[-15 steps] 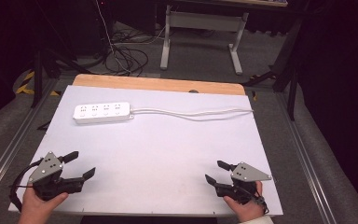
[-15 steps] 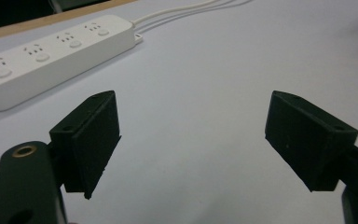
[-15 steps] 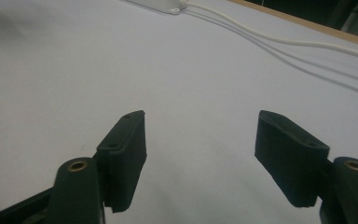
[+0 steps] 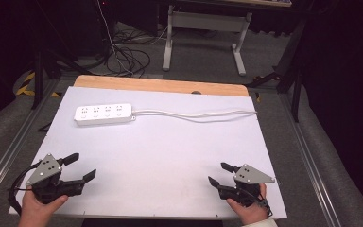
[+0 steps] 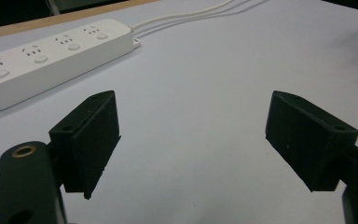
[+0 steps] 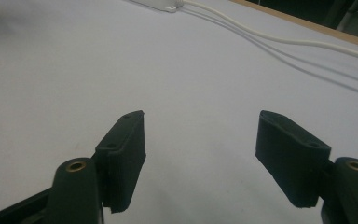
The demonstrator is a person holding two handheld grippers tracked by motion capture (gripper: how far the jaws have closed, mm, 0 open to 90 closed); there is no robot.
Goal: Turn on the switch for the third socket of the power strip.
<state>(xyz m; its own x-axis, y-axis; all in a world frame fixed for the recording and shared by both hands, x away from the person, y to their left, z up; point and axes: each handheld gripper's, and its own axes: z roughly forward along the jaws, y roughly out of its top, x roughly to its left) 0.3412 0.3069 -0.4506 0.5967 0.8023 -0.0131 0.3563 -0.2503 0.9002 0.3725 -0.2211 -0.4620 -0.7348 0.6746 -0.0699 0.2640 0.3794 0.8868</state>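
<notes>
A white power strip [image 4: 103, 114] lies flat on the white-covered desk [image 4: 170, 156], toward the far left part of the surface, its long side roughly parallel to the far wooden edge [image 4: 160, 85]. Its white cord [image 4: 194, 115] runs from the right end of the strip across the desk toward the far right edge. The left claw [image 4: 81, 167] sits at the near left corner, held by the person's left hand [image 4: 38, 208], its jaws spread wide with nothing between them; the power strip lies well ahead of it, farther up the desk and slightly to the right. In the left gripper view the power strip [image 5: 51, 53] shows beyond the left jaw, well apart from it, with bare white surface between the two jaws. The right claw [image 4: 217, 173] rests at the near right corner in the right hand [image 4: 248, 208], its jaws also released and empty, pointing toward the left and far side. The strip is well apart from it, diagonally across the desk. In the right gripper view the cord [image 6: 279, 39] crosses the far part of the surface, and the strip's end [image 6: 161, 4] shows at the top edge.
</notes>
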